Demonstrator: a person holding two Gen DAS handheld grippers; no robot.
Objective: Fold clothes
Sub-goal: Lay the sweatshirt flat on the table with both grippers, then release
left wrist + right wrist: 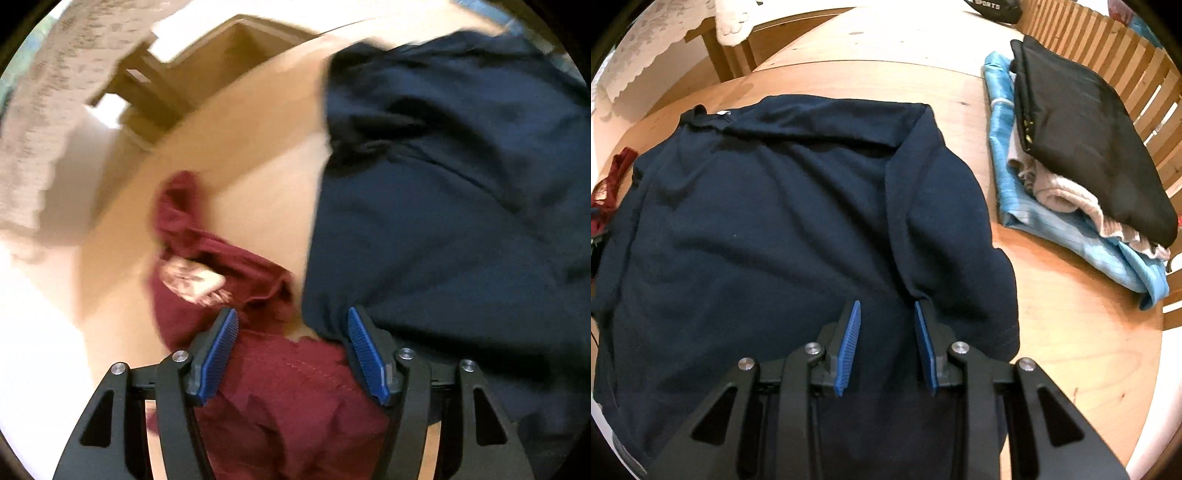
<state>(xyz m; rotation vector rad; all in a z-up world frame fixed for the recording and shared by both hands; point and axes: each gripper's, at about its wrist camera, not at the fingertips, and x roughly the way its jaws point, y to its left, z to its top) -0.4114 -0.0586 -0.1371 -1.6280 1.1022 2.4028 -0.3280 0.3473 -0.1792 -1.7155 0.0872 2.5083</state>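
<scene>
A navy garment (775,221) lies spread flat on the round wooden table (886,44), with one side folded inward as a long ridge. My right gripper (886,303) points down at its near part; the blue pads stand a little apart, the right pad at the end of that ridge, and no cloth is visibly pinched. In the blurred left wrist view the navy garment (443,184) fills the right side. A crumpled maroon garment (288,387) lies beside it. My left gripper (291,312) hangs open over the maroon cloth, its right finger (365,354) by the navy edge.
A stack of folded clothes sits at the table's right: a black piece (1089,140) on a beige one (1060,192) and a light blue one (1008,110). A slatted chair back (1108,40) stands behind it. A wooden chair (166,85) and lace cloth (44,110) are beyond the far edge.
</scene>
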